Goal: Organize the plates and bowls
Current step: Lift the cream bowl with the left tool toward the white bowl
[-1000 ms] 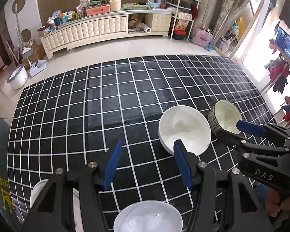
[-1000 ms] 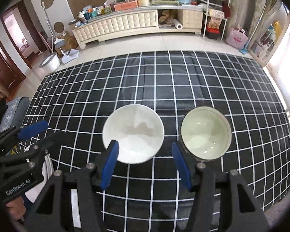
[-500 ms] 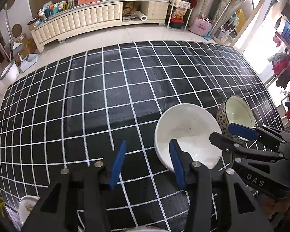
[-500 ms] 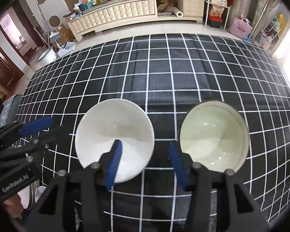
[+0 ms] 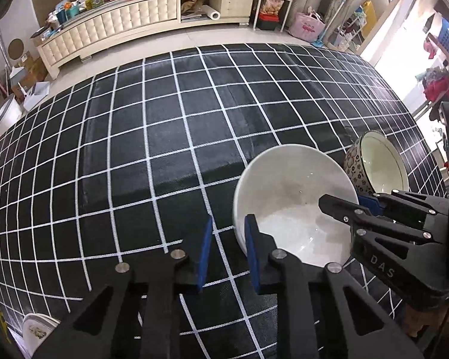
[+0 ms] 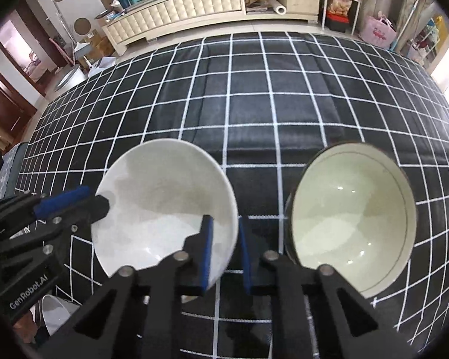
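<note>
on the black grid cloth [image 5: 164, 137] we straddle the white bowl [image 6: 164, 209], left gripper [image 5: 226, 248] and right gripper [image 6: 224, 248] each narrowed over opposite rims, though whether either truly pinches is unclear, with the patterned bowl [image 6: 353, 233] just beside and partly hidden.

Two close wrist views, shared white bowl [image 5: 293, 197]

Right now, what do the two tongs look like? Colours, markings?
Both tongs, left and right, are black angular frames with silver rivets and blue pads on the fingers. Seen side-on, the left body reads "GenRobot.AI" in white, the right reads "DAS". No cables or sleeves visible.
</note>
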### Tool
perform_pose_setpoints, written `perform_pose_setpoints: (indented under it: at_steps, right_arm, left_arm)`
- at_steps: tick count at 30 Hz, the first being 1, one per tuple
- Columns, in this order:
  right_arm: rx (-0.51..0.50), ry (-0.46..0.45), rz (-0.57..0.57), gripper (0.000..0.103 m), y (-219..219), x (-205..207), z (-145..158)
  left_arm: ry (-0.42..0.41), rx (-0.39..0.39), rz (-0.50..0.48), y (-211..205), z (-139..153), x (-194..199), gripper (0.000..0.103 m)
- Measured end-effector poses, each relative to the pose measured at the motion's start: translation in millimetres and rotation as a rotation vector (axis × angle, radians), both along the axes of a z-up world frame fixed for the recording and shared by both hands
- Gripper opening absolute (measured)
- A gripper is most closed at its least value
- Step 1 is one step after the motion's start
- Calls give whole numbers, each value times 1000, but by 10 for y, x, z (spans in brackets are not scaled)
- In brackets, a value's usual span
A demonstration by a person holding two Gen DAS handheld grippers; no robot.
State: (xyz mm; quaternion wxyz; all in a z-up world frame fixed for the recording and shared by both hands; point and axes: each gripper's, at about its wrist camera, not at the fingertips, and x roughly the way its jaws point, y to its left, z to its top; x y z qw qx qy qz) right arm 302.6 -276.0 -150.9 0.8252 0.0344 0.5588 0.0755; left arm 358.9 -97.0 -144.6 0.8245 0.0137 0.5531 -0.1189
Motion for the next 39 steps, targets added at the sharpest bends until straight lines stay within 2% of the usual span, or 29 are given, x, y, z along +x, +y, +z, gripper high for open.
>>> perform_pose_setpoints:
  at_steps: [5,7,12,17,23,28,35,39]
  right_arm:
    - [15,-11,-6,15,-46,-14,18]
    - [15,-15,-9,15,-61,-14,15]
    - [-3,-23,-13,14,-35,-27,22]
    - [-1,-34,-17,11,-6,-58,85]
    - [39,-40,-40,10,-17,-128,192]
    - [52,-78,-39,10,11,-228,414]
    - [62,-126,-22,10,150,-467,705]
    - [83,-130,-10,10,255,-581,769]
  left_arm:
    - [2,10,-16,-94,-51,21,8]
    - [-8,34,-24,-124,-45,12,8]
    - [13,-12,-9,-59,-38,35,7]
    - [2,6,-7,-38,10,-37,7]
    - [-16,6,1,-24,175,-175,7]
    - [-40,6,11,-45,332,-262,7]
    - [-79,-7,41,95,627,-552,7]
    - [-98,-1,63,192,756,-759,7]
